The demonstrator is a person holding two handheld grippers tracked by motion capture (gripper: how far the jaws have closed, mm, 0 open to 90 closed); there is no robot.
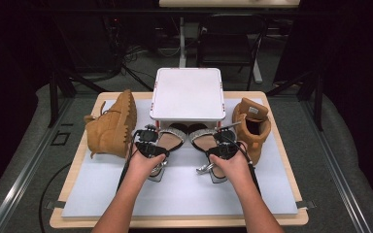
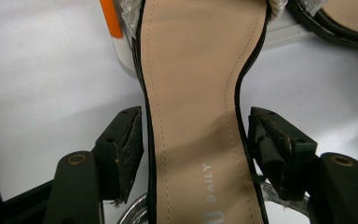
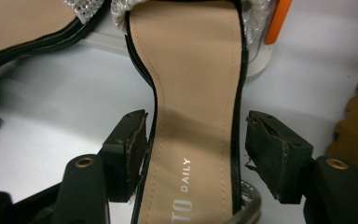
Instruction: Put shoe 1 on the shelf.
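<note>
The left gripper (image 1: 151, 145) is held with its jaws spread on either side of the left sandal (image 2: 196, 116), a gap seen at each pad. The right gripper (image 1: 223, 148) is likewise released around the right sandal (image 3: 196, 116). Both sandals lie on the white mat (image 1: 184, 189), toes under the white stand (image 1: 188, 94). Tan boots (image 1: 111, 124) are seen at either side.

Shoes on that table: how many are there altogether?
4. A tan boot on its side at the left, an upright tan boot at the right, and a left sandal and right sandal between them.
</note>
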